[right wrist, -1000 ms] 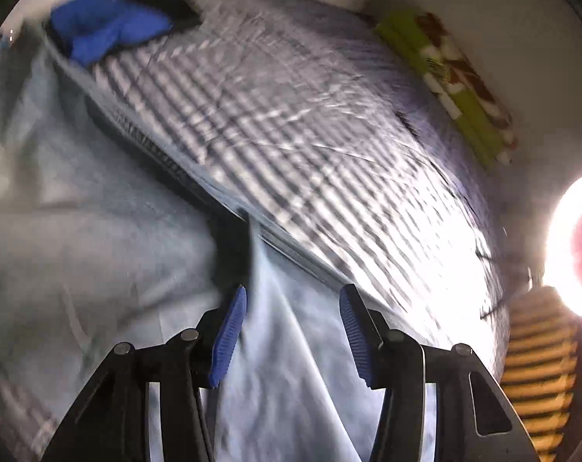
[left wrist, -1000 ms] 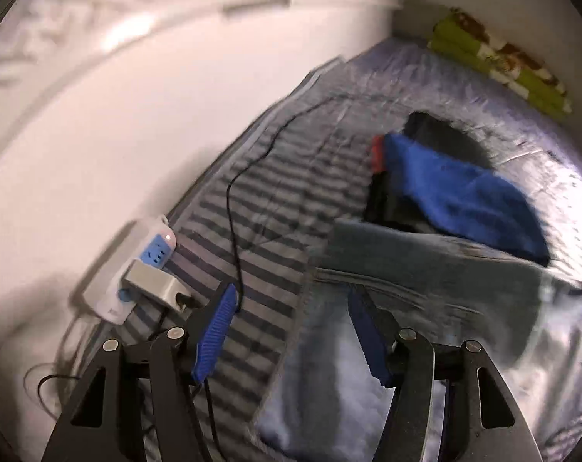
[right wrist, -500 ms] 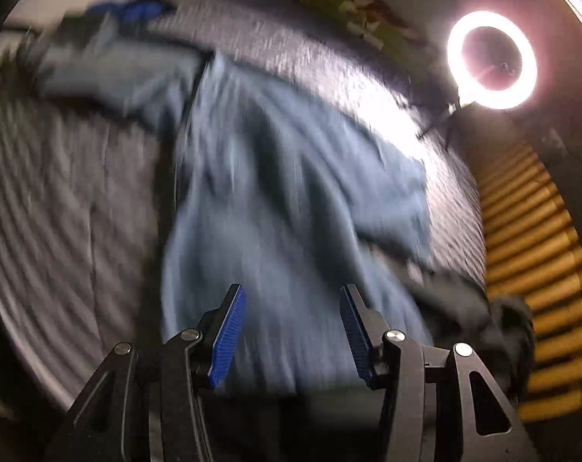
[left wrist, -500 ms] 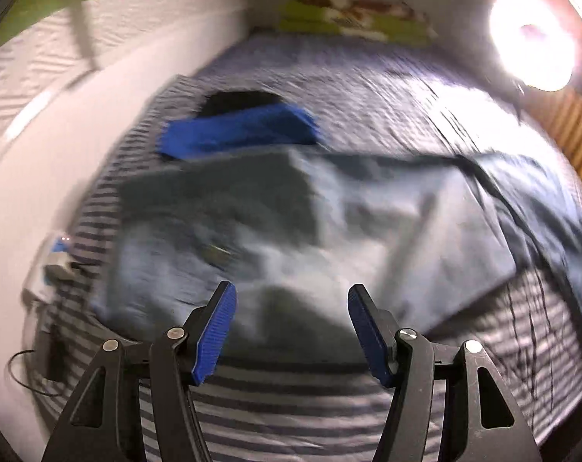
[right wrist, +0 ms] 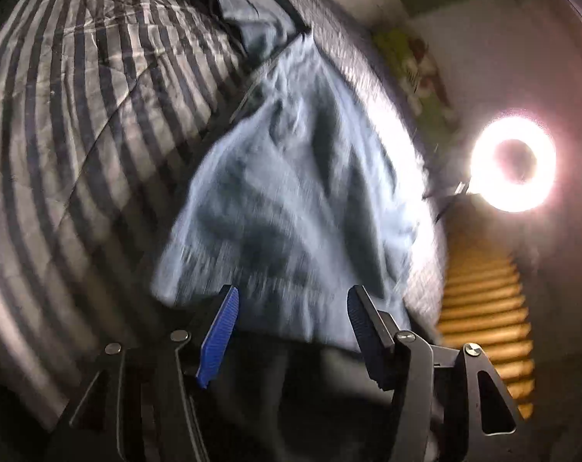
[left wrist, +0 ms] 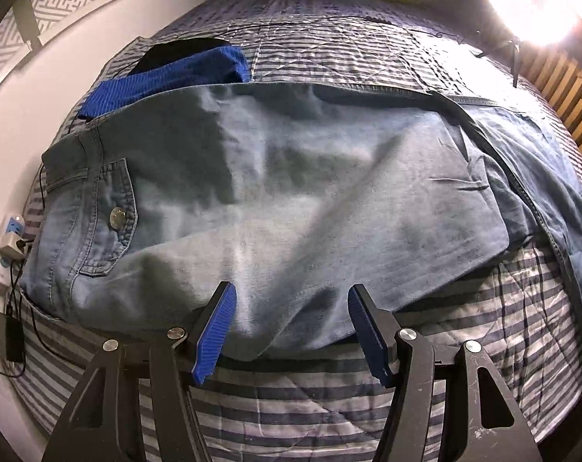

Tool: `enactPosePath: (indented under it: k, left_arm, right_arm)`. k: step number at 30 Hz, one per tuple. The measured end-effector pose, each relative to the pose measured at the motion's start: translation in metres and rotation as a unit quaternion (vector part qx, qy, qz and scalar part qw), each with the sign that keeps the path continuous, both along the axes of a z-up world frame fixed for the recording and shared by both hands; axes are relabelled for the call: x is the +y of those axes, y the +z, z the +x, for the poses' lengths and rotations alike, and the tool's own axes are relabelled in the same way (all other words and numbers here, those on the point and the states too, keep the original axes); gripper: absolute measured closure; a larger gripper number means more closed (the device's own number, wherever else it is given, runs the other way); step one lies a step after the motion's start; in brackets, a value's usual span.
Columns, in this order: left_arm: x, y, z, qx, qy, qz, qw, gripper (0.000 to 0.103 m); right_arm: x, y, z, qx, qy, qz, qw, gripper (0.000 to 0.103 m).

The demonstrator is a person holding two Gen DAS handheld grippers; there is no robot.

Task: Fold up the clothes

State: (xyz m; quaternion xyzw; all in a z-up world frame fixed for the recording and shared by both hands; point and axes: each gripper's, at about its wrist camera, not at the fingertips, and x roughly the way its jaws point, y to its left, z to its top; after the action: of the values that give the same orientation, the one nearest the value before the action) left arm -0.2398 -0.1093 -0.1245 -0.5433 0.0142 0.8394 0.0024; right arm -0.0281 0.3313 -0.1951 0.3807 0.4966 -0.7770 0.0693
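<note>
Faded blue denim jeans (left wrist: 275, 192) lie spread across the grey-striped quilt (left wrist: 329, 404); my left gripper (left wrist: 291, 323) stands released over their near edge. My right gripper (right wrist: 291, 323), jaws just opened wider and gripping nothing, hangs above the leg end (right wrist: 291, 211). I reckon the next move is pinching both spots to start the fold.

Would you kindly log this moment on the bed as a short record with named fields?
surface: striped quilt on a bed
main item: light blue jeans spread flat, back pocket with metal button at the left end
other clothes: blue ribbed garment lying on a black garment beyond the jeans
left gripper: open, at the jeans' near edge, nothing gripped
right gripper: open, jaws just been opening, over a jeans leg end, nothing pressed between the pads
lighting: ring light on
wall side: power strip
</note>
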Motion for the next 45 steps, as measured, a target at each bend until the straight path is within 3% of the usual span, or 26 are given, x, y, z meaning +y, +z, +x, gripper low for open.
enactPosePath:
  k: [2,5,6,7,8,10,12,14,16,19,21,23,25,27,31,37,39,41,42,43,45]
  left_arm:
    - [-0.001,-0.002,-0.003,-0.004,0.002,0.000,1.0000,0.039]
    - [-0.006,-0.007,-0.011,-0.010,0.009,0.006,0.9999,0.039]
    - [-0.007,-0.009,-0.013,-0.010,0.010,0.005,0.9999,0.039]
    - [-0.008,-0.011,-0.015,-0.011,0.011,0.002,0.9999,0.039]
    - [-0.010,-0.012,-0.017,-0.011,0.012,0.001,0.9999,0.039]
    - [-0.013,-0.014,-0.019,-0.011,0.013,0.003,0.9998,0.039]
    - [-0.014,-0.014,-0.021,-0.008,0.013,0.003,0.9999,0.039]
    - [-0.013,-0.015,-0.023,-0.005,0.010,-0.004,0.9999,0.039]
    - [-0.011,-0.015,-0.024,-0.005,0.004,-0.007,1.0000,0.039]
    - [-0.005,-0.016,-0.025,-0.006,-0.012,-0.015,0.9998,0.039]
    - [-0.004,-0.017,-0.025,-0.007,-0.014,-0.009,0.9998,0.039]
    - [-0.004,-0.019,-0.025,-0.009,-0.011,0.000,0.9999,0.039]
    - [-0.002,-0.021,-0.023,-0.011,-0.008,0.004,0.9999,0.039]
    - [0.001,-0.021,-0.020,-0.012,-0.012,0.008,0.9998,0.039]
    - [0.008,-0.023,-0.015,-0.017,-0.019,0.003,0.9997,0.039]
    - [0.001,-0.021,-0.015,-0.016,-0.014,0.003,0.9998,0.039]
    - [-0.002,-0.024,-0.016,-0.017,-0.011,-0.003,0.9998,0.039]
    - [-0.007,-0.026,-0.018,-0.020,-0.008,0.000,0.9998,0.039]
    - [-0.009,-0.027,-0.019,-0.022,-0.007,0.004,0.9997,0.039]
    - [-0.009,-0.028,-0.019,-0.022,-0.007,0.007,0.9997,0.039]
    - [-0.009,-0.031,-0.020,-0.022,-0.009,0.006,0.9997,0.039]
  right_arm:
    - [-0.007,-0.001,-0.005,0.017,0.006,-0.007,1.000,0.048]
    - [-0.013,0.002,-0.016,0.007,0.013,-0.023,1.000,0.052]
    - [-0.012,0.003,-0.019,0.001,0.010,-0.028,1.000,0.068]
    - [-0.008,0.008,-0.028,-0.013,-0.005,-0.039,0.999,0.096]
    - [-0.005,0.014,-0.035,-0.022,-0.022,-0.053,0.998,0.103]
    - [0.012,0.035,-0.054,-0.038,-0.059,-0.117,0.991,0.103]
    - [0.036,0.064,-0.077,-0.024,-0.105,-0.180,0.978,0.103]
    - [0.066,0.093,-0.100,-0.006,-0.155,-0.241,0.958,0.103]
    - [0.087,0.111,-0.114,-0.005,-0.168,-0.279,0.946,0.103]
    - [0.093,0.114,-0.108,-0.022,-0.149,-0.257,0.955,0.101]
    - [0.090,0.103,-0.095,-0.070,-0.136,-0.266,0.952,0.101]
    - [0.075,0.087,-0.073,-0.099,-0.105,-0.242,0.959,0.097]
    - [0.061,0.072,-0.053,-0.123,-0.091,-0.235,0.960,0.080]
    - [0.046,0.056,-0.036,-0.151,-0.079,-0.255,0.952,0.073]
    - [0.015,0.037,-0.007,-0.170,-0.048,-0.266,0.948,0.065]
    - [-0.015,0.000,0.004,-0.173,-0.014,-0.183,0.968,0.059]
    - [-0.022,-0.013,0.006,-0.161,-0.001,-0.130,0.978,0.059]
    - [-0.020,-0.011,0.002,-0.154,-0.004,-0.120,0.981,0.060]
    - [-0.018,-0.008,-0.002,-0.152,-0.011,-0.112,0.982,0.067]
    - [-0.015,-0.004,-0.006,-0.152,-0.015,-0.107,0.982,0.085]
    - [-0.004,0.010,-0.017,-0.150,-0.035,-0.114,0.981,0.095]
